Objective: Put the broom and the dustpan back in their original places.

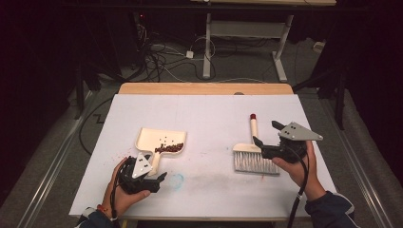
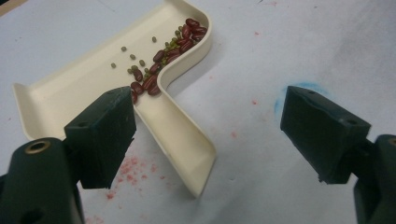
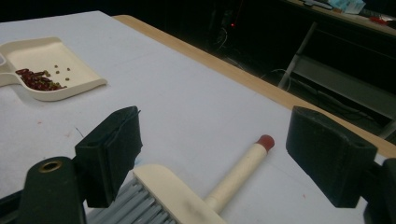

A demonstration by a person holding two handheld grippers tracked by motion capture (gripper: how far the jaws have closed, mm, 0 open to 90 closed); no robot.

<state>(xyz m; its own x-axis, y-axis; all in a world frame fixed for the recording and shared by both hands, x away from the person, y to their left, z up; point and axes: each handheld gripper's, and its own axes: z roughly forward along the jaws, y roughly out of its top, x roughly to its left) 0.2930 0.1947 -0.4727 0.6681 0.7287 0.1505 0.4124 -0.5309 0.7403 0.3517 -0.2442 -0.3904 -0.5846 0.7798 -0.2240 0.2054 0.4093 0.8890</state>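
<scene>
So the cream dustpan [image 1: 159,140] sits left of centre in the high view, flat on the desk [image 1: 209,114], with a pile of dark red beans [image 1: 169,148] and a few small green ones pushed against its back wall near the handle. The left gripper [image 1: 153,176] is at the lower left of that frame, and in the left gripper view its fingers [image 2: 102,135] are spread wide with nothing in them; the dustpan handle [image 2: 180,140] runs up between them, lying just beside the left-hand finger, but I can't tell if it actually touches.

Over on the right side of the high view there's the brush [image 1: 254,154], cream handle with a red tip pointing to the top of the frame, grey bristles toward the bottom. The right gripper [image 1: 265,134] hangs right over it, fingers [image 3: 114,154] wide apart, gripping nothing, handle lying between them.

Reddish specks and a blue smudge [image 1: 177,180] mark the desk near the left gripper. Nothing sits between dustpan and brush.
</scene>
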